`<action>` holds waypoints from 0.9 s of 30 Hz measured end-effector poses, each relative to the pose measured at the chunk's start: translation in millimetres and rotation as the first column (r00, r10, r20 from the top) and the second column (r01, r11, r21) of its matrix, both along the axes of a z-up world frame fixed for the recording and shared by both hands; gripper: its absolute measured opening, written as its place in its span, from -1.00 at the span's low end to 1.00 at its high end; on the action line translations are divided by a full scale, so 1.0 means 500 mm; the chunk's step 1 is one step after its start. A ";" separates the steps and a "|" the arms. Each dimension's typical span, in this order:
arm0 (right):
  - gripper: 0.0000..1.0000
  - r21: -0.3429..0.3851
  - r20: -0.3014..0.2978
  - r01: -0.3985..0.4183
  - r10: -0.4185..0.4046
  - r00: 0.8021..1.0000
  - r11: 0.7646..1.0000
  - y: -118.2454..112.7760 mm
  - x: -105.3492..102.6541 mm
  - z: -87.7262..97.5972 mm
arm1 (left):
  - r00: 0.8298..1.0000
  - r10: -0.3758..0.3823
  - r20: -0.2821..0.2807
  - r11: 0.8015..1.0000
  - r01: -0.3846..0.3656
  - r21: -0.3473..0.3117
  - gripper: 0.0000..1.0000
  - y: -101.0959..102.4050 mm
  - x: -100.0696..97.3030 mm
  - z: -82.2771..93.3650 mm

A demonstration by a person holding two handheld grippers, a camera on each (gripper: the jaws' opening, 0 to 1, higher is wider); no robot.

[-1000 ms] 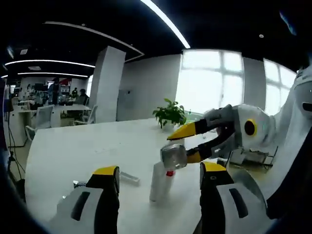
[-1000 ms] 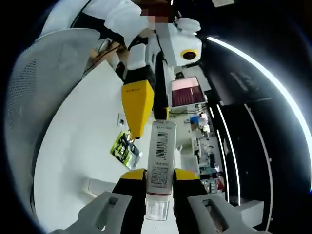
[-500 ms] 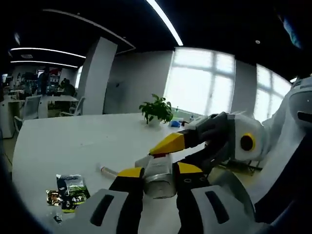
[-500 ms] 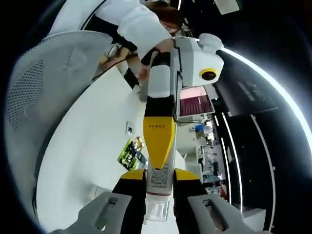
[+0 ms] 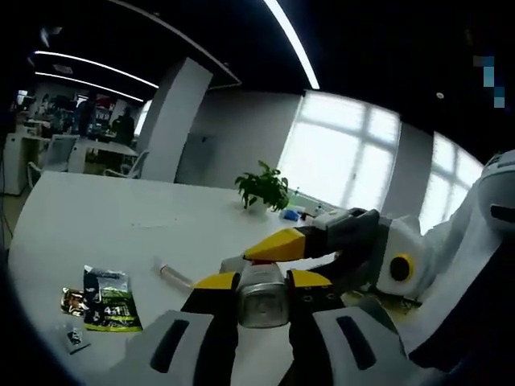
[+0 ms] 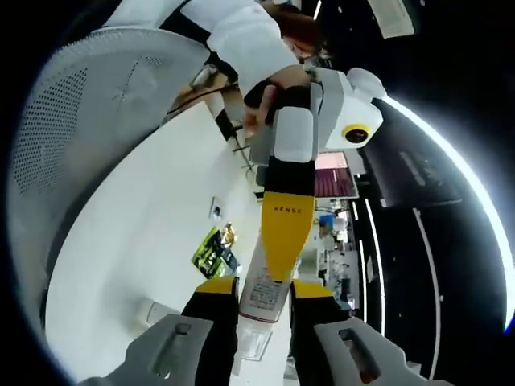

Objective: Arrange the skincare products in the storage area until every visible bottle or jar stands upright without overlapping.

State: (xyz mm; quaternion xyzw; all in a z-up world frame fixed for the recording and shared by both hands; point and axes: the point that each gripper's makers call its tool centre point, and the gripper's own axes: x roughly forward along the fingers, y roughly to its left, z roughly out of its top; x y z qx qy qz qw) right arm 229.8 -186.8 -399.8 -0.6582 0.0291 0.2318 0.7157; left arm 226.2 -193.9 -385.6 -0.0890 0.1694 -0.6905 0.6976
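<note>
Here the white table (image 5: 121, 233) spreads across the lower left of the left gripper view and curves up the left half of the right gripper view, where a grey mesh chair back (image 6: 88, 104) fills the upper left. In the left gripper view the right gripper (image 5: 278, 245) reaches in from the right, its yellow tip lying over the bottle just above centre. The left gripper (image 5: 261, 293) rises from the bottom centre with both jaws pressed against a white tube-like bottle (image 5: 259, 296), whose flat silver end faces the camera. In the right gripper view the right gripper (image 6: 261, 293) at bottom centre also pinches that bottle (image 6: 265, 291) between its yellow tips, the barcode label showing, while the left gripper (image 6: 288, 233) comes down from the top centre, held by a person's hand (image 6: 269, 88) in a white sleeve. A potted plant (image 5: 264, 189) stands at the table's far edge, centre. A green snack packet (image 5: 109, 299) lies flat at lower left, and a small clear tube (image 5: 173, 273) lies on the table just left of the grippers.
</note>
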 end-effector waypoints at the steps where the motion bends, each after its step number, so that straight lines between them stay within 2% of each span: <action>1: -0.65 0.008 -0.003 -0.001 0.001 1.000 1.000 0.000 -0.001 -0.001 | 1.000 0.002 -0.007 1.000 -0.002 0.003 -0.64 0.001 0.000 -0.002; 6: -0.59 0.030 -0.002 -0.012 0.013 1.000 0.999 0.002 -0.005 -0.006 | 0.999 -0.002 -0.052 1.000 0.001 -0.006 -0.64 0.003 0.000 -0.002; 8: -0.48 0.035 0.006 -0.001 0.001 1.000 0.999 -0.002 -0.005 -0.003 | 0.998 0.003 -0.058 1.000 -0.003 -0.010 -0.64 0.005 0.002 -0.001; 10: -0.36 0.067 0.007 0.019 -0.020 1.000 0.998 -0.010 -0.004 0.001 | 0.998 0.009 -0.062 1.000 -0.010 -0.010 -0.64 0.005 0.003 -0.002; 13: -0.45 0.121 -0.013 0.038 -0.036 0.999 0.992 -0.012 -0.007 -0.002 | 0.996 0.010 -0.085 1.000 -0.012 -0.023 -0.64 0.007 0.004 0.001; 15: -0.41 0.151 -0.034 0.046 -0.041 0.999 0.987 -0.010 -0.010 -0.007 | 0.996 0.011 -0.091 1.000 -0.014 -0.028 -0.64 0.006 0.004 0.003; 16: -0.39 0.190 -0.059 0.057 -0.046 0.997 0.980 -0.008 -0.013 -0.013 | 0.996 0.015 -0.087 1.000 -0.017 -0.026 -0.64 0.006 0.005 0.003; 20: -0.35 0.260 -0.084 0.101 -0.082 0.993 0.960 -0.023 -0.013 -0.016 | 0.996 0.021 -0.085 1.000 -0.022 -0.019 -0.64 0.008 0.007 0.001; 21: -0.32 0.284 -0.090 0.116 -0.094 0.992 0.952 -0.028 -0.014 -0.015 | 0.996 0.023 -0.086 1.000 -0.024 -0.019 -0.64 0.009 0.008 0.001; 23: -0.30 0.367 -0.132 0.165 -0.124 0.983 0.915 -0.043 -0.016 -0.015 | 0.996 0.029 -0.087 0.999 -0.030 -0.015 -0.64 0.012 0.009 -0.001; 26: -0.27 0.482 -0.187 0.231 -0.159 0.969 0.845 -0.065 -0.021 -0.008 | 0.995 0.040 -0.090 0.999 -0.041 -0.008 -0.64 0.016 0.016 -0.006; 27: -0.27 0.548 -0.236 0.275 -0.169 0.957 0.790 -0.072 -0.027 -0.009 | 0.995 0.043 -0.092 0.999 -0.044 -0.009 -0.64 0.017 0.013 -0.005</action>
